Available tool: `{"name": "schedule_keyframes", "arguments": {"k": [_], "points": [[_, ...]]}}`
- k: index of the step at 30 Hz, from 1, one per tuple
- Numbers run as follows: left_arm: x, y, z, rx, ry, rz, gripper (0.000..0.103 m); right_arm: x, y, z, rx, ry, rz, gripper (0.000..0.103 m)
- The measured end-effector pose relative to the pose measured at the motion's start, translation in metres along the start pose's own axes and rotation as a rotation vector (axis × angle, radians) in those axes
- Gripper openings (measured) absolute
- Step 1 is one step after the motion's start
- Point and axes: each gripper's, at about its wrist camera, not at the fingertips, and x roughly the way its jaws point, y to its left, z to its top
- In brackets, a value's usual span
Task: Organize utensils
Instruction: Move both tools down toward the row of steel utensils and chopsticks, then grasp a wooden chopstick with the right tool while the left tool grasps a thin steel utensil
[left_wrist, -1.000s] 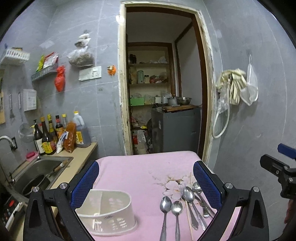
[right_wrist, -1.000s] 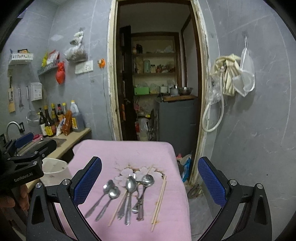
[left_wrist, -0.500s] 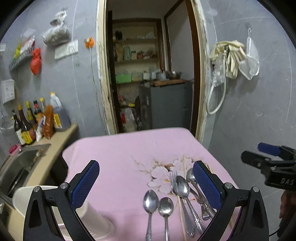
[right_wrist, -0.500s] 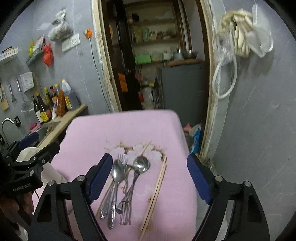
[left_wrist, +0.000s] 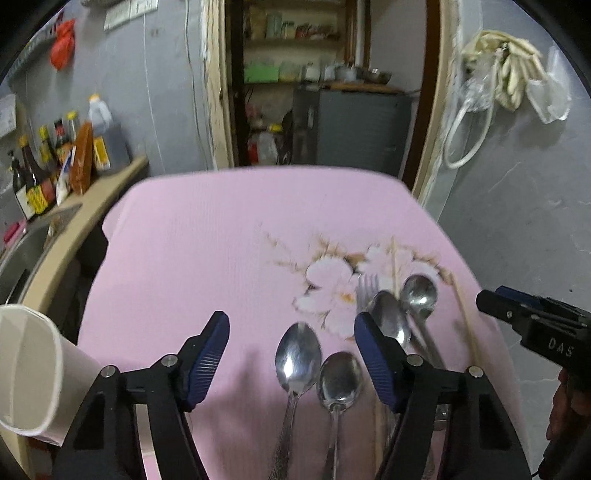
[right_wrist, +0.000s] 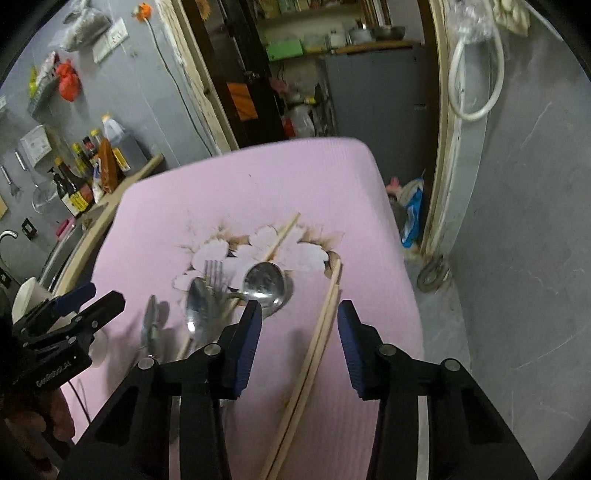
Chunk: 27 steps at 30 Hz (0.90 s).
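Both grippers are held open and empty: the right gripper (right_wrist: 300, 338) is poised astride a pair of chopsticks (right_wrist: 320, 334) on the pink cloth (right_wrist: 240, 184), the left gripper (left_wrist: 291, 360) above two spoons (left_wrist: 298, 354). Pick-up appears imminent; lowering and closing are called for.

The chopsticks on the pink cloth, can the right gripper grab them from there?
Probably yes. The right gripper is open, and the pair of chopsticks runs right between its fingers on the pink cloth. Nothing lies on top of them.
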Motion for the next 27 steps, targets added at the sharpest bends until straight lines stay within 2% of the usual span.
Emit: {"name": "schedule_keyframes", "arguments": {"k": [7,10,15,18,23,27], "points": [[0.03,0.004,-0.004,-0.037,0.131,-0.004,0.06,0.032,-0.005,0.011,-0.002,0.063,0.004,0.038],[0.041,0.007,-0.004,-0.048,0.172,-0.015,0.055,0.044,-0.005,0.017,-0.004,0.093,-0.002,0.031],[0.057,0.016,-0.005,-0.102,0.246,-0.075,0.052,0.058,-0.008,0.025,0.013,0.122,0.004,0.03],[0.061,0.02,-0.007,-0.138,0.267,-0.107,0.048,0.064,-0.01,0.029,0.014,0.136,0.005,0.027],[0.062,0.018,-0.005,-0.127,0.28,-0.124,0.036,0.069,-0.02,0.033,0.038,0.149,0.023,0.01],[0.062,0.02,-0.003,-0.14,0.29,-0.141,0.036,0.07,-0.022,0.039,0.072,0.144,0.076,0.007]]}}
